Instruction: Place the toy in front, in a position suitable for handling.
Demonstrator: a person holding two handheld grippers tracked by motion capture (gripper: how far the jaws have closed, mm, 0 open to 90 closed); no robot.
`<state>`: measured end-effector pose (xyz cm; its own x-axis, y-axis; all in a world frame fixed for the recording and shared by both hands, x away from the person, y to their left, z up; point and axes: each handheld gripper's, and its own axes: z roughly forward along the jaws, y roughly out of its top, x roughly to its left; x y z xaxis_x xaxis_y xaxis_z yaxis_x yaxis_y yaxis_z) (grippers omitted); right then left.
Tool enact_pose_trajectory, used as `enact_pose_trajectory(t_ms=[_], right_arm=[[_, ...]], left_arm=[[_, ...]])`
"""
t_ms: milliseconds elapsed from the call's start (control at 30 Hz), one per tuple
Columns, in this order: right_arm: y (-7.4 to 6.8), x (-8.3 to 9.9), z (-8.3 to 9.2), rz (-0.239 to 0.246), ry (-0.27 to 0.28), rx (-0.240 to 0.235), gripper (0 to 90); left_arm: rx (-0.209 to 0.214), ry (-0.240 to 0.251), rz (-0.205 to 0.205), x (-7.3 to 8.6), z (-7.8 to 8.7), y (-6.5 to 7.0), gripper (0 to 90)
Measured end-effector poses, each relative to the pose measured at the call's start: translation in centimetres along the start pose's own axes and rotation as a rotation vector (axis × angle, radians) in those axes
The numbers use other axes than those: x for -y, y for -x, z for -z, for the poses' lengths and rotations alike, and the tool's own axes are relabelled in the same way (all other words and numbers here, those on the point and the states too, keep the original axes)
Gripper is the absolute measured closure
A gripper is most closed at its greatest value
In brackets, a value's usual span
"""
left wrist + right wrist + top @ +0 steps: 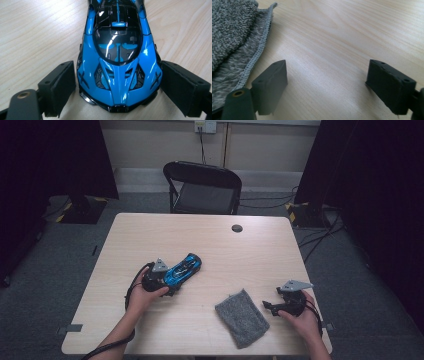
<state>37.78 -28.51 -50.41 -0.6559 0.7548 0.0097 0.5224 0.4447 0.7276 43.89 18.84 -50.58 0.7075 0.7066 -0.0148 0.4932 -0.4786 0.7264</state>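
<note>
A pale wooden table carries everything. At its near right lies a grey folded cloth, flat on the wood. Left of centre sits a blue and black toy car, wheels down, one end between the spread jaws of the left gripper; the pads stand just beside its flanks, whether touching I cannot tell. The right gripper rests just right of the cloth, released, bare wood between its jaws.
</note>
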Motion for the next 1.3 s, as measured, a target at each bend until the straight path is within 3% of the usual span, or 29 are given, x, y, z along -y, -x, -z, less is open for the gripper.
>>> enact_pose_trajectory(t_ms=[233, 267, 433, 800, 933, 1300], right_arm=[[-0.3, 0.0, 0.0, -0.028, -0.004, 0.029, 15.6], [-0.5, 0.0, 0.1, -0.031, 0.007, 0.034, 22.5], [-0.9, 0.0, 0.1, -0.026, 0.025, 0.025, 34.2], [-1.5, -0.7, 0.6, -0.01, 0.044, 0.001, 42.4], [-2.4, -1.4, 1.2, -0.015, 0.1, -0.057, 42.4], [-6.6, -3.2, 1.9, 0.062, 0.115, -0.171, 45.2]], left_arm=[[0.003, -0.001, 0.006, 0.0, -0.1, 0.0, 11.7], [0.003, -0.001, 0.007, 0.0, -0.1, 0.0, 11.7], [0.004, -0.001, 0.007, 0.0, -0.1, 0.0, 11.7], [0.003, -0.001, 0.007, 0.0, -0.1, 0.0, 11.7], [0.004, -0.002, 0.007, 0.0, -0.1, -0.1, 11.6], [0.004, -0.003, 0.006, -0.1, -0.2, -0.1, 10.5]])
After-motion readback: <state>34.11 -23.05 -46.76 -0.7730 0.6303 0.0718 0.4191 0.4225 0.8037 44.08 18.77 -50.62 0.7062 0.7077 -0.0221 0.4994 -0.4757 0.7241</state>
